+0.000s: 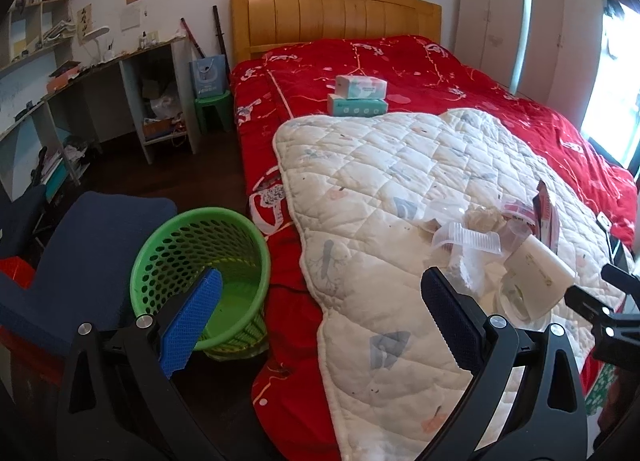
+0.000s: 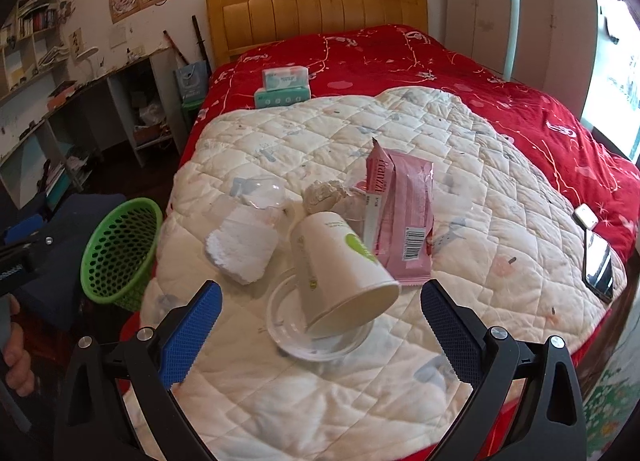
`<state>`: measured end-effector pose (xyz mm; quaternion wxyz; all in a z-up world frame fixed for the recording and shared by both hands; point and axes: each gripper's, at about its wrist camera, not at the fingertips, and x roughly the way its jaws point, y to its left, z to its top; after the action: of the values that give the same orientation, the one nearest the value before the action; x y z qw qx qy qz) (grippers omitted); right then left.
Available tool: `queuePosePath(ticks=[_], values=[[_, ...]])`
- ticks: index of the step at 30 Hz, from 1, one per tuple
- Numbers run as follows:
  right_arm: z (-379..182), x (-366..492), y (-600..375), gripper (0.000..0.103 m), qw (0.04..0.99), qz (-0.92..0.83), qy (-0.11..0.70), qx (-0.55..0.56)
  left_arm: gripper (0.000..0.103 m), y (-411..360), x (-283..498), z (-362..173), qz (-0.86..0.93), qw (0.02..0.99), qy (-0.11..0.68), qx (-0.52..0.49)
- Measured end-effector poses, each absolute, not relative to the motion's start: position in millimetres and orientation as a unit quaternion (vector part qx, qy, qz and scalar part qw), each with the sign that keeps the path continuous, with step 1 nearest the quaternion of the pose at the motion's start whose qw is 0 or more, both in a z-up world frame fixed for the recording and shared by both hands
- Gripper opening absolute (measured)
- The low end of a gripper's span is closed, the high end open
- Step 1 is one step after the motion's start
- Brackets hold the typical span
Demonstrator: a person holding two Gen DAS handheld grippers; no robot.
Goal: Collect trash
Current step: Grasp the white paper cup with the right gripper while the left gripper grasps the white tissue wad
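A pile of trash lies on the white quilt [image 2: 320, 133]: a tipped white paper cup [image 2: 340, 273] resting on a clear plastic lid [image 2: 288, 337], a pink snack wrapper [image 2: 404, 217], a white folded tissue [image 2: 240, 249], a crumpled paper ball [image 2: 324, 193] and a clear plastic dome [image 2: 264, 189]. My right gripper [image 2: 320, 325] is open just in front of the cup. A green mesh trash basket [image 1: 200, 273] stands on the floor left of the bed. My left gripper [image 1: 320, 321] is open and empty, between basket and pile; the cup [image 1: 536, 273] lies to its right.
Two tissue packs [image 1: 358, 95] lie on the red bedspread [image 1: 440, 73] near the wooden headboard. A phone [image 2: 598, 265] lies at the quilt's right edge. A blue chair [image 1: 92, 245] stands beside the basket. A cluttered desk and shelves [image 1: 60, 73] line the left wall.
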<state>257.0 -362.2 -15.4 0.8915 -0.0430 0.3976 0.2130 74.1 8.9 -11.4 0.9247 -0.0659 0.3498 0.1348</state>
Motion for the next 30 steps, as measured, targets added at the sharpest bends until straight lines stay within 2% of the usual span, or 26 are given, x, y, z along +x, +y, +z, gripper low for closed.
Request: queuePosePath(ticks=[19, 20, 22, 25, 27, 30], values=[[-51.7, 304.4, -361.5, 0.095, 0.87, 0.223, 0.436, -0.056, 0.098, 0.4, 90.6, -23.8, 0.086, 0.923, 0.367, -0.076], [-53.4, 305.2, -360.1, 0.093, 0.87, 0.221, 0.436, -0.064, 0.098, -0.2, 91.6, -24.5, 0.082, 0.923, 0.367, -0.077], [-55.1, 305.7, -359.3, 0.082, 0.868, 0.223, 0.439, -0.068, 0.098, -3.1, 94.3, -26.1, 0.072, 0.924, 0.369, -0.077], [-57.0, 308.2, -359.4, 0.077, 0.863, 0.229, 0.445, -0.066, 0.098, -7.9, 98.6, -27.3, 0.057, 0.924, 0.37, -0.076], [-57.3, 307.4, -359.4, 0.067, 0.863, 0.229, 0.445, -0.07, 0.098, -12.2, 102.1, -27.9, 0.043, 0.925, 0.37, -0.075], [-57.0, 305.5, -360.5, 0.066, 0.862, 0.233, 0.444, -0.071, 0.097, -19.9, 108.6, -31.0, 0.023, 0.925, 0.374, -0.07]])
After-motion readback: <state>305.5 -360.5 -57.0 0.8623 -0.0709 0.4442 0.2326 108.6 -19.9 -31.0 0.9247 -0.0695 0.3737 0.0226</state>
